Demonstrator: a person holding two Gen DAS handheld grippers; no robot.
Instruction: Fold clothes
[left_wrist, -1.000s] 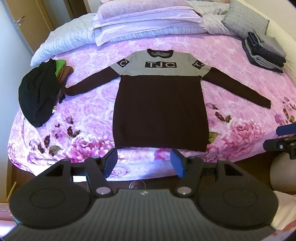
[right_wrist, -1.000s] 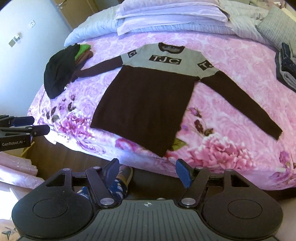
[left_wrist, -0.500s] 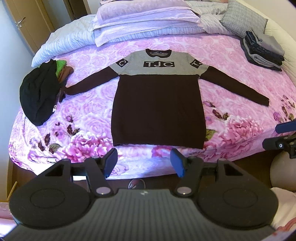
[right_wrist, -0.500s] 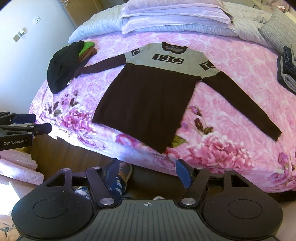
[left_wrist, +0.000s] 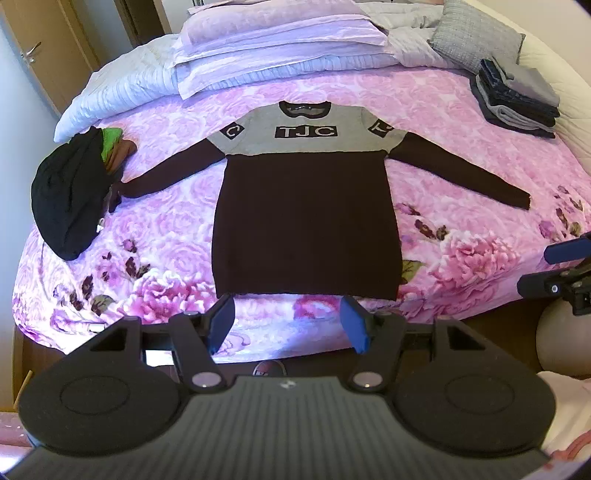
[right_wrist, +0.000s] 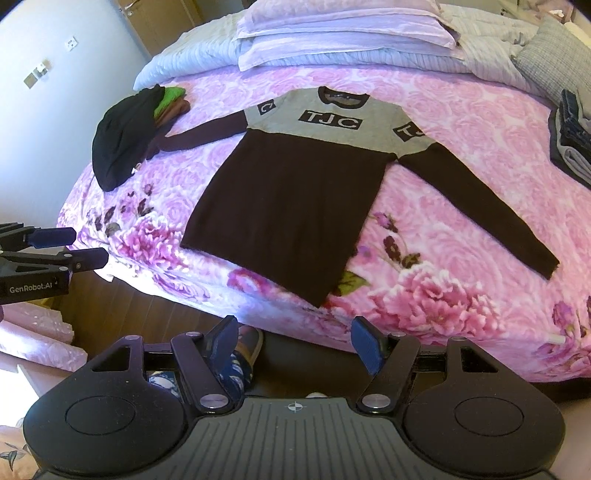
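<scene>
A dark brown sweater (left_wrist: 306, 221) (right_wrist: 291, 210) with a grey yoke and "TJC" on the chest lies flat, face up, on the pink floral bedspread (left_wrist: 166, 206), both sleeves spread out. My left gripper (left_wrist: 290, 321) hovers open just before the sweater's hem, nothing between its blue pads. My right gripper (right_wrist: 295, 339) is also open and empty, held off the bed's edge over the floor, below the hem's right corner. Each gripper shows at the edge of the other's view: the right gripper (left_wrist: 554, 269) and the left gripper (right_wrist: 70, 247).
A black garment heap (left_wrist: 66, 192) with green and brown pieces sits at the bed's left edge, touching the left cuff. Folded dark clothes (left_wrist: 517, 99) are stacked at the far right. Pillows and quilts (left_wrist: 280, 48) line the headboard end. A slippered foot (right_wrist: 243, 347) stands on the wooden floor.
Both grippers have drifted slightly back and up from the bed, so the sweater sits a little farther in each view. Both stay open; the sweater has not moved.
</scene>
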